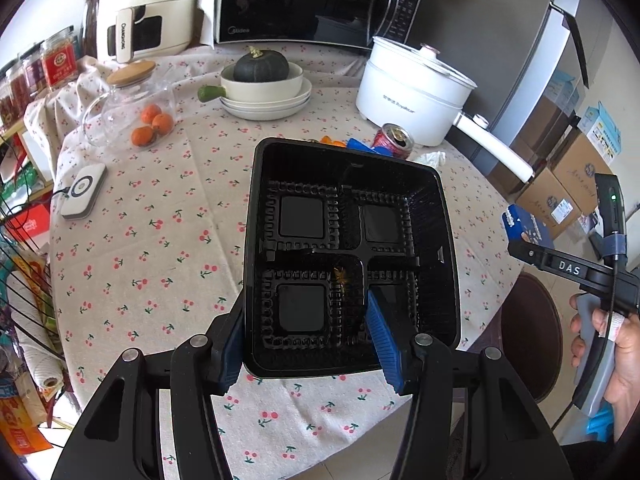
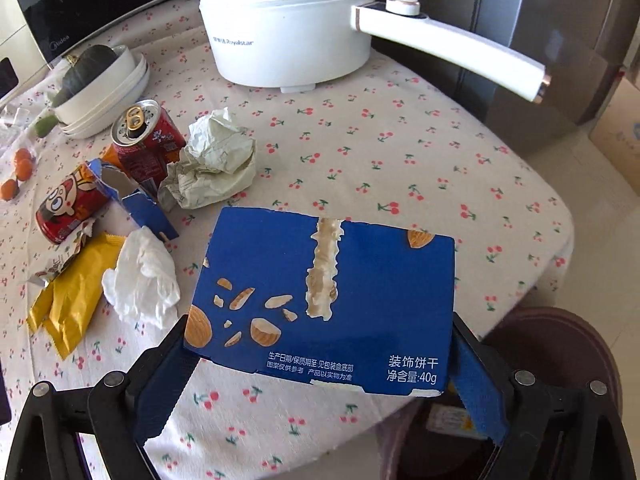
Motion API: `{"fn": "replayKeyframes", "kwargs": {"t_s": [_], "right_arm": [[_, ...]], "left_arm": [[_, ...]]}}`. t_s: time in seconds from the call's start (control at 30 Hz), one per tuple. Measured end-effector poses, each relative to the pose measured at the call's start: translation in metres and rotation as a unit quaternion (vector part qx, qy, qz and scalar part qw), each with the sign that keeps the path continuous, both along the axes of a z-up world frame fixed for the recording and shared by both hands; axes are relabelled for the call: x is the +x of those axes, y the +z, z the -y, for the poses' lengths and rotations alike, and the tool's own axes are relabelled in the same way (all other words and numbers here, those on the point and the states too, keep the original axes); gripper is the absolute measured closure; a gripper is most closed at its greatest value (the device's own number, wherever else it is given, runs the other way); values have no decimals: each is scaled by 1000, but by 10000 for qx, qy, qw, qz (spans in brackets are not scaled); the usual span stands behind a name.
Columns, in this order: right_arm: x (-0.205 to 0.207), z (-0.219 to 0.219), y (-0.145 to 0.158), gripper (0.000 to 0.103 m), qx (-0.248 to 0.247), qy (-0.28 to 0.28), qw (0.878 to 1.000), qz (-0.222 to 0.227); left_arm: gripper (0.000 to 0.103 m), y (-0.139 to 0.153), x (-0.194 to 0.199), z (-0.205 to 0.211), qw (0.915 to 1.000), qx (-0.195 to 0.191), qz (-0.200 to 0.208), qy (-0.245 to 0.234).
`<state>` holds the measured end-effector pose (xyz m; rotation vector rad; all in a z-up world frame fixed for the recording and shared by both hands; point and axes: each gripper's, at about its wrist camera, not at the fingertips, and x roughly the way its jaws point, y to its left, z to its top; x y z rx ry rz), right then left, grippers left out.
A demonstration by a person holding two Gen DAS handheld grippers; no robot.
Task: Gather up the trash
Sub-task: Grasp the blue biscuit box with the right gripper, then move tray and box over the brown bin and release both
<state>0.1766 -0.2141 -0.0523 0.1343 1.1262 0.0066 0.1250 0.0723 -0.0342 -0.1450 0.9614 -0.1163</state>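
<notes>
Left wrist view only: left tongs (image 1: 308, 344) clamped on the wall of a black tray (image 1: 348, 252), held above the tabletop (image 1: 152, 240); a hand (image 1: 612, 344) at far right.
Right wrist view only: right tongs (image 2: 320, 380) clamped on a torn blue box (image 2: 328, 300); left of it tissue (image 2: 140, 276), yellow wrapper (image 2: 72, 300), crumpled paper (image 2: 212, 160), two red cans (image 2: 144, 140).

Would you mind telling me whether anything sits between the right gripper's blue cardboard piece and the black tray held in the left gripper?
Nothing visible does. The flat blue cardboard piece hangs past the table edge, and the empty black plastic compartment tray is held above the cherry-print tablecloth; only open air shows between them.
</notes>
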Motion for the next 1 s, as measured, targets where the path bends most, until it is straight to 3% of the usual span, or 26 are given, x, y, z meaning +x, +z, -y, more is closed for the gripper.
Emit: {"fn": "replayKeyframes", "kwargs": {"t_s": [0.27, 0.63, 1.0], "right_arm": [[-60, 40, 21, 7, 80, -117, 9998, 138], [-115, 101, 14, 7, 315, -319, 9990, 66], [-153, 165, -5, 7, 268, -620, 9976, -133]], "left_arm": [[45, -1, -19, 41, 9990, 12, 6, -453], [45, -15, -33, 102, 9938, 94, -163, -1092], [45, -34, -38, 188, 9817, 137, -316, -1875]]}}
